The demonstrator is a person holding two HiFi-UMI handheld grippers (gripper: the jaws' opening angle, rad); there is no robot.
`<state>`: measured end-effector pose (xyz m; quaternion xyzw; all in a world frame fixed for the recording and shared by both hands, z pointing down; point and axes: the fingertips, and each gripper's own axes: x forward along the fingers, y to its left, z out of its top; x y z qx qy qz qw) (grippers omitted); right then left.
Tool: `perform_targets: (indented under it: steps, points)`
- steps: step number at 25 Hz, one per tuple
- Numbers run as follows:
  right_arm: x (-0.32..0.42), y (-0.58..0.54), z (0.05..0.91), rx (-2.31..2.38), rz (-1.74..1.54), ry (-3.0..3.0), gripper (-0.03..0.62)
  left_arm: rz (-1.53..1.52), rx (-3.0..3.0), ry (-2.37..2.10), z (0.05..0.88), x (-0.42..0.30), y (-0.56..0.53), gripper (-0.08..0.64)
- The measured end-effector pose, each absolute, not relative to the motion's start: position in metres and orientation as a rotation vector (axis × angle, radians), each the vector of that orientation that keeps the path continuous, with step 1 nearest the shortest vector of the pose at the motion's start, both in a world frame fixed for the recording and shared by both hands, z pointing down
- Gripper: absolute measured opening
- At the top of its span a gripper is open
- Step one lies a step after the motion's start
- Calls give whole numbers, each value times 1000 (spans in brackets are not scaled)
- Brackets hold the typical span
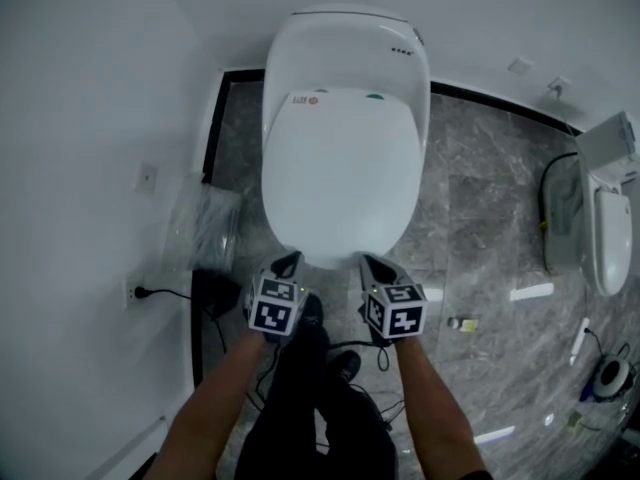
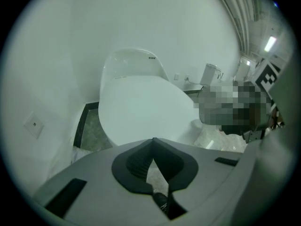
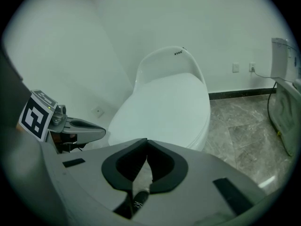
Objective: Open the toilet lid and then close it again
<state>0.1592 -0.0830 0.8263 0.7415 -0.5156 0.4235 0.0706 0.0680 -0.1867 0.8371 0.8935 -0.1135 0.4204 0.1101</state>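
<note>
A white toilet [image 1: 345, 43] stands against the wall with its lid [image 1: 340, 173] down flat; the lid [image 2: 141, 105] fills the middle of the left gripper view and the lid [image 3: 164, 109] shows in the right gripper view too. My left gripper [image 1: 288, 263] hovers just short of the lid's front edge at its left, jaws shut on nothing. My right gripper [image 1: 372, 264] sits beside it at the front edge's right, also shut and empty. Neither visibly touches the lid. The other gripper [image 3: 61, 124] shows at the left of the right gripper view.
A white wall [image 1: 80, 168] with a socket and plugged cable [image 1: 140, 291] closes the left side. A clear plastic bag [image 1: 200, 223] lies beside the toilet. A second white toilet [image 1: 605, 238] stands at the right on the grey marble floor [image 1: 480, 228]. My legs are directly below.
</note>
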Motion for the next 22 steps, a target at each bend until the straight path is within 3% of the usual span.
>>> perform_targets:
  steps: [7, 22]
  points:
    - [162, -79, 740, 2352, 1119, -1626, 12, 1029, 2735, -299, 757, 86, -172, 8]
    - [131, -43, 482, 2552, 577, -1812, 12, 470, 2998, -326, 483, 77, -122, 8]
